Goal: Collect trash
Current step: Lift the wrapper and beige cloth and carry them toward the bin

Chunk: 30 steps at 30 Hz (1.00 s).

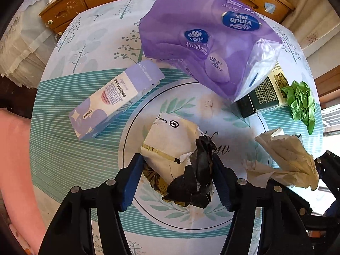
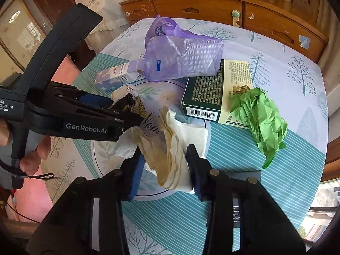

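Both grippers point down at the worktop (image 1: 63,110). The left gripper (image 1: 178,170) straddles the crumpled black-and-white wrapper (image 1: 182,161), fingers at both flanks, seemingly touching; whether they pinch it I cannot tell. The right gripper (image 2: 165,167) has clenched its fingers on the creased cream paper (image 2: 170,148), long axis running away from the fingers.

Two boxes – one lilac (image 1: 110,99), one green (image 2: 209,91); three paper wads (image 2: 170,146) (image 1: 182,159) (image 2: 259,123); one purple bag (image 1: 204,36).

Table (image 1: 63,153) in tree-print cloth, strewn with purple wrapper (image 1: 204,36), lilac carton (image 1: 114,99), green box (image 2: 212,91), crumpled papers (image 2: 170,148)
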Each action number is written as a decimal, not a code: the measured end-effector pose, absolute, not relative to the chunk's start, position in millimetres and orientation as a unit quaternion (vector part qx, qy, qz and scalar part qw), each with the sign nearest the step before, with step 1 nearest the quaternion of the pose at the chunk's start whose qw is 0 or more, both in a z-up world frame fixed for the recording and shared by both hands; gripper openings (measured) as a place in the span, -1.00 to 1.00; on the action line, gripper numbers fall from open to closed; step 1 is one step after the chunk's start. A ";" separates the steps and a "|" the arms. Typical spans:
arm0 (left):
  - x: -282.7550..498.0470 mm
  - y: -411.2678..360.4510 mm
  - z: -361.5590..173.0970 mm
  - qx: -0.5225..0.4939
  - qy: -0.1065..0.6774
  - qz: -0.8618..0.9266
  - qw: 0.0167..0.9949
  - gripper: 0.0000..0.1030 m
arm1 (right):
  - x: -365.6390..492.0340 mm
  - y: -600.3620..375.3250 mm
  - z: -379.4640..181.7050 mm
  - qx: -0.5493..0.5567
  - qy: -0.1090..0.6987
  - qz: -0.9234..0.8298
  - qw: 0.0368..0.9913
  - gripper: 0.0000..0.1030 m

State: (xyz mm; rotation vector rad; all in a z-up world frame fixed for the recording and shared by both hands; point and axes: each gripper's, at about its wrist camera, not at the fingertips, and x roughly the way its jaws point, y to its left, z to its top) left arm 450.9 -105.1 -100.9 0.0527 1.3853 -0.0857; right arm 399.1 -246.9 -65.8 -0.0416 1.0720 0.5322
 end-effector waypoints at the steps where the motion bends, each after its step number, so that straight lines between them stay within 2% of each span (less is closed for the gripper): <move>1: 446.5 -104.8 -99.2 0.025 0.636 -0.040 0.770 0.22 | 396.1 -247.4 -64.3 -0.018 0.503 0.249 0.828 -0.31; 15: 347.6 -90.5 -11.5 0.069 0.562 -0.070 0.821 0.22 | 325.5 -234.0 -15.9 0.007 0.466 0.212 0.859 -0.33; 30: 190.5 -18.1 58.6 0.085 0.501 -0.151 0.848 0.22 | 176.4 -169.3 26.1 0.062 0.443 0.149 0.882 -0.33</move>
